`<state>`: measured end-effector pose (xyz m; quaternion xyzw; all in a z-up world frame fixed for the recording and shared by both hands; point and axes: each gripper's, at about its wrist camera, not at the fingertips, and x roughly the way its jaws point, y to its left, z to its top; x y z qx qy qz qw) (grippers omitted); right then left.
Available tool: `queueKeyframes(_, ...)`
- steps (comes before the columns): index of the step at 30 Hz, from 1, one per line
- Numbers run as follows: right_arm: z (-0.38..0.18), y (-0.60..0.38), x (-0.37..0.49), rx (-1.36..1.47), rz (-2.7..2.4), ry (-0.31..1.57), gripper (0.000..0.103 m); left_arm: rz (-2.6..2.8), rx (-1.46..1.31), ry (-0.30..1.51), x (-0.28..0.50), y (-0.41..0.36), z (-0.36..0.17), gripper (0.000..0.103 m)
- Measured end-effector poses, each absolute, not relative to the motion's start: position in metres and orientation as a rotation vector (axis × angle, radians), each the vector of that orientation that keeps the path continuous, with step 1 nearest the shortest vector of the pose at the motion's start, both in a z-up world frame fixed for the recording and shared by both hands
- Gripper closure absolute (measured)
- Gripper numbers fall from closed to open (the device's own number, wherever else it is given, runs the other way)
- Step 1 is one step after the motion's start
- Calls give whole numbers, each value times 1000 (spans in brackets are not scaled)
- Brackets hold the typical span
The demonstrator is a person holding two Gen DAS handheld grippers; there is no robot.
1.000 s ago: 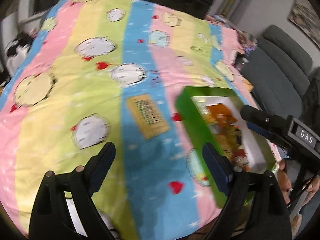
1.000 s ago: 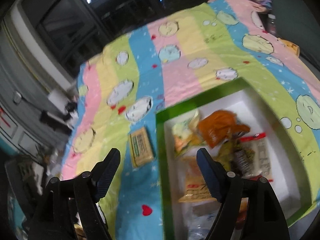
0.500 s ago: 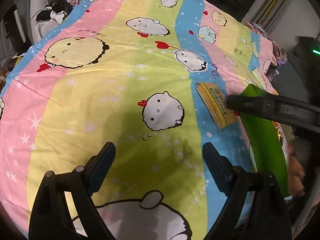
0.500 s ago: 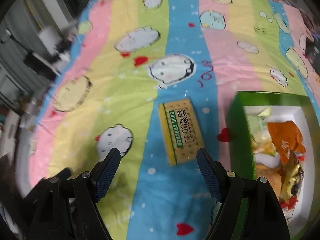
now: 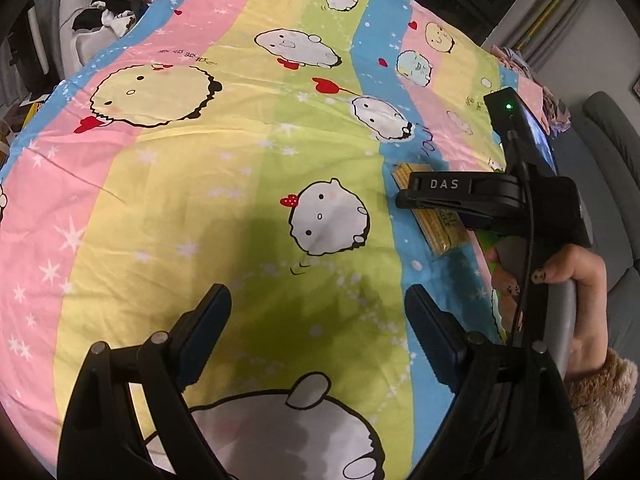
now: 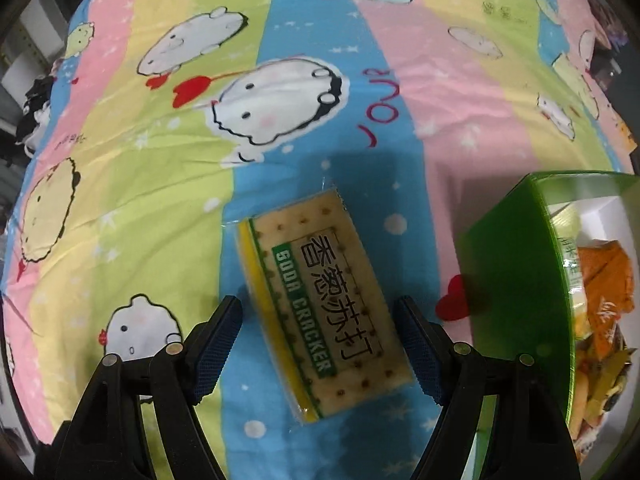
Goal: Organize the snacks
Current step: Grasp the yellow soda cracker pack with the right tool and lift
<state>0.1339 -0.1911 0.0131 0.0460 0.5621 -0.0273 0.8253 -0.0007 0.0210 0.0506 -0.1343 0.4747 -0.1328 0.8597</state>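
Observation:
A soda cracker pack (image 6: 324, 300), yellow and cream with a green label, lies flat on the blue stripe of the cartoon sheet (image 6: 120, 200). My right gripper (image 6: 318, 344) points down over it, open, with the pack's near half between the jaws and the pads clear of it. To the right stands a green box (image 6: 516, 280) holding several snack packets, one of them orange (image 6: 608, 276). In the left wrist view, the right gripper's finger (image 5: 440, 192) covers part of the cracker pack (image 5: 440, 236). My left gripper (image 5: 318, 328) hangs open over the yellow-green stripe, holding nothing.
A person's hand (image 5: 576, 280) in a fuzzy sleeve grips the right tool's handle. A grey sofa (image 5: 608, 140) stands beyond the sheet's right edge. Dark and white clothes (image 5: 108, 20) are piled at the far left corner.
My right gripper swung left from over the green box and sank onto the cracker pack, which now sits between its jaws. The left gripper shifted left off the box, then held still.

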Motion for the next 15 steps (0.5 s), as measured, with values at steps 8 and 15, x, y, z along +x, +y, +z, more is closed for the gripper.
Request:
queueKeyframes(8,22,-184,103,163,76,1165,47,-216,-261,983,0,27,49,15)
queueKeyframes(15,30,-169,45,222,237,1162,47,-166,-296,988,2,41,47,16)
